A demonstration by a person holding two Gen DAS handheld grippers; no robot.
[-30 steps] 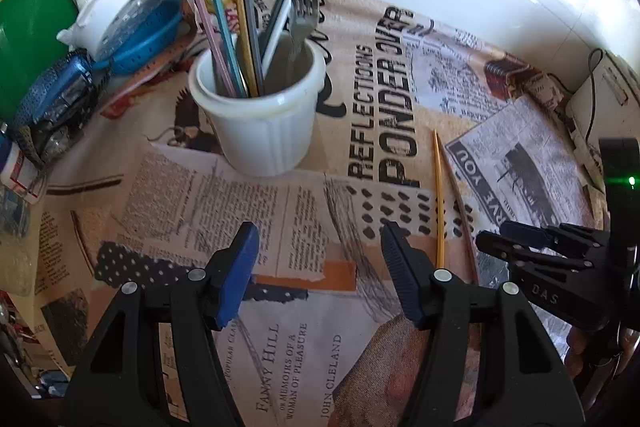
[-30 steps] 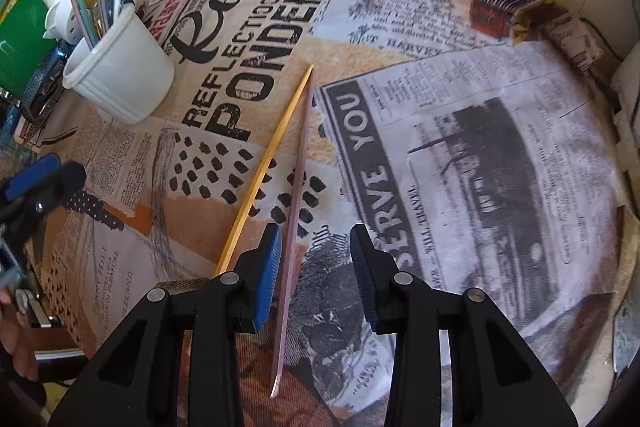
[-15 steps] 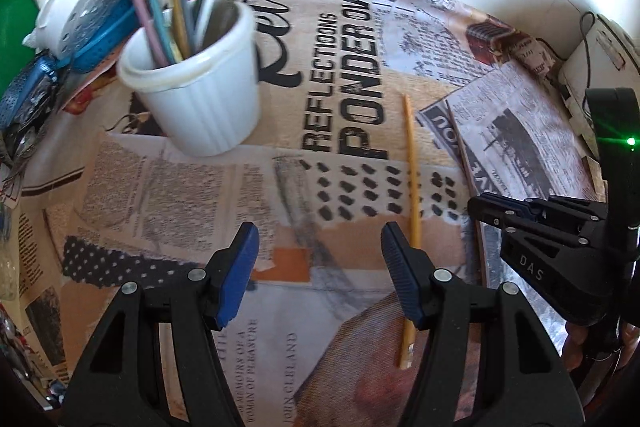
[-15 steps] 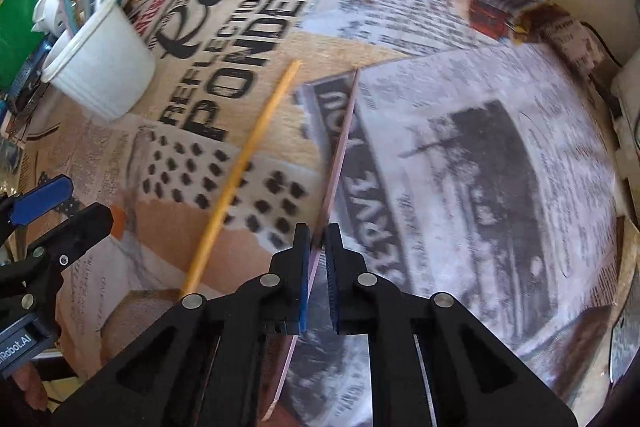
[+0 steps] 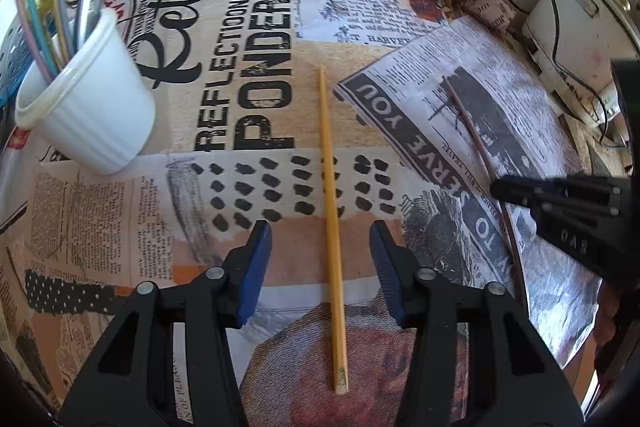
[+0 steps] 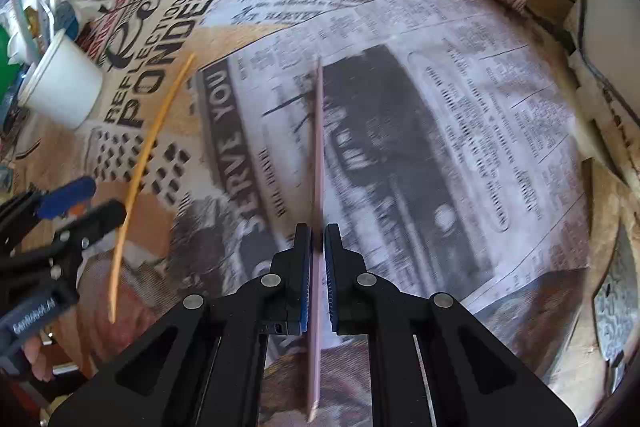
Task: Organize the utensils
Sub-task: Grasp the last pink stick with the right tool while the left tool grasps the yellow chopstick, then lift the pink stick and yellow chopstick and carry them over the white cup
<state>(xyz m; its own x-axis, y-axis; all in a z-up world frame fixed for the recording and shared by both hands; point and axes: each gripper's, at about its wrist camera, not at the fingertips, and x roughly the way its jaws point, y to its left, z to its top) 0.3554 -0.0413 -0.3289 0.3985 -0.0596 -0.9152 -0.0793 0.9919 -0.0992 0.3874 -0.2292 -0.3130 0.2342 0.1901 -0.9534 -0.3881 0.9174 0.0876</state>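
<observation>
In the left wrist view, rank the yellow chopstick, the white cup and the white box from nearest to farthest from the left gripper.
From the left gripper:
1. Yellow chopstick, between its closing jaws, not yet pinched.
2. White cup, upper left, holding utensils.
3. White box, far right corner, trailing cables.

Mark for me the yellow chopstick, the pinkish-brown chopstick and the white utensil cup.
yellow chopstick (image 5: 330,195): left wrist view, middle of its shaft, on the cloth.
pinkish-brown chopstick (image 6: 319,147): right wrist view, shaft ahead of the shut pads.
white utensil cup (image 5: 96,115): left wrist view, its ribbed outer wall.
</observation>
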